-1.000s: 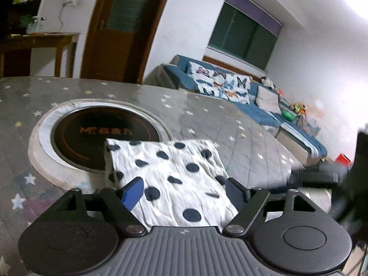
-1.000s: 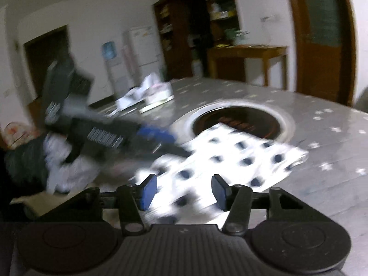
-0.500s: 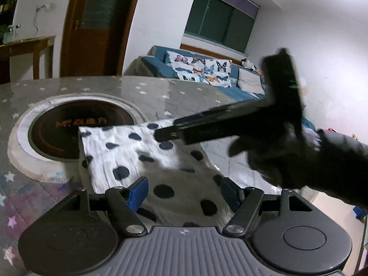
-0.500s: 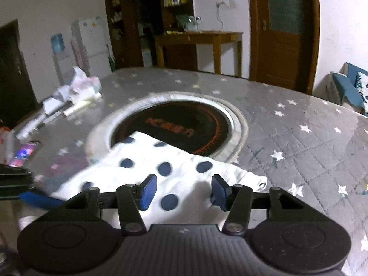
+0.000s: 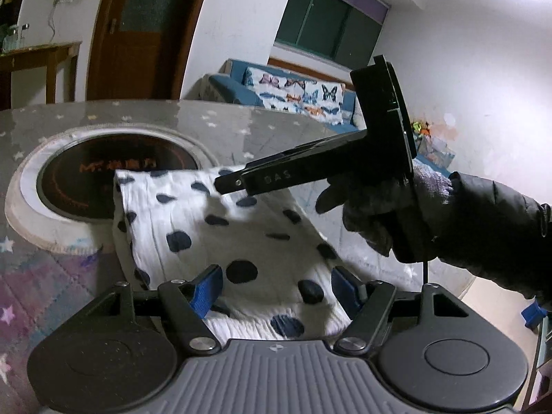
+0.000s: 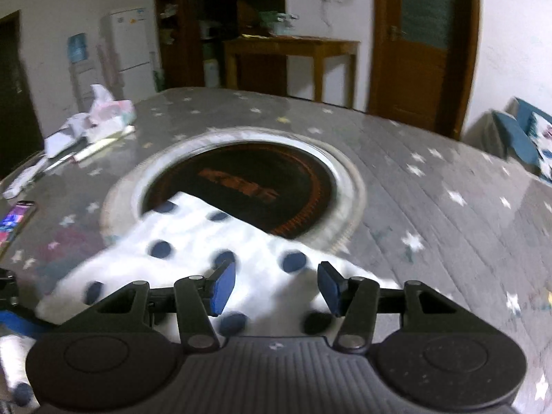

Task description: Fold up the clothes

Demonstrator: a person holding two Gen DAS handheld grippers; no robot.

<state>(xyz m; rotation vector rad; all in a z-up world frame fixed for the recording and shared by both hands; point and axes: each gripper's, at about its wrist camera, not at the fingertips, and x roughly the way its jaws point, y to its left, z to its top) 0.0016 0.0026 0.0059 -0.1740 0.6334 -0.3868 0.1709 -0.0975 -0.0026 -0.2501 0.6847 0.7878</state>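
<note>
- White cotton cloth with dark blue polka dots [image 5: 220, 238] — we find it folded flat on the table, its far corner lapping over the rim of the round black cooktop [image 5: 89, 176]; the near edge lies below both tools.
- Left gripper [image 5: 274, 288], black frame with blue pads: we see its jaws spread wide, poised just above the near part of the cloth, pinching nothing.
- Right gripper [image 6: 276, 286], same build: jaws likewise spread and empty, over the cloth's near right part. In the left wrist view its black side arm [image 5: 310, 172] stretches above the cloth, held by a hand in a dark fuzzy glove [image 5: 376, 214]; we read embossed letters "DAS" on the arm, though the first letter is unsure.
- Round table with a grey star-printed quilted cover [image 6: 431, 207] — it bears everything listed here.
- Cooktop lettering: orange writing on the black glass, beginning "M"; the rest we cannot read.
- Smartphone with a lit screen [image 6: 15, 219], at the table's left edge in the right wrist view, well apart from the cloth.
- Crumpled white papers and packets [image 6: 89, 120], far left of the table.
- Blue sofa with a butterfly-print throw [image 5: 296, 96], beyond the table.
</note>
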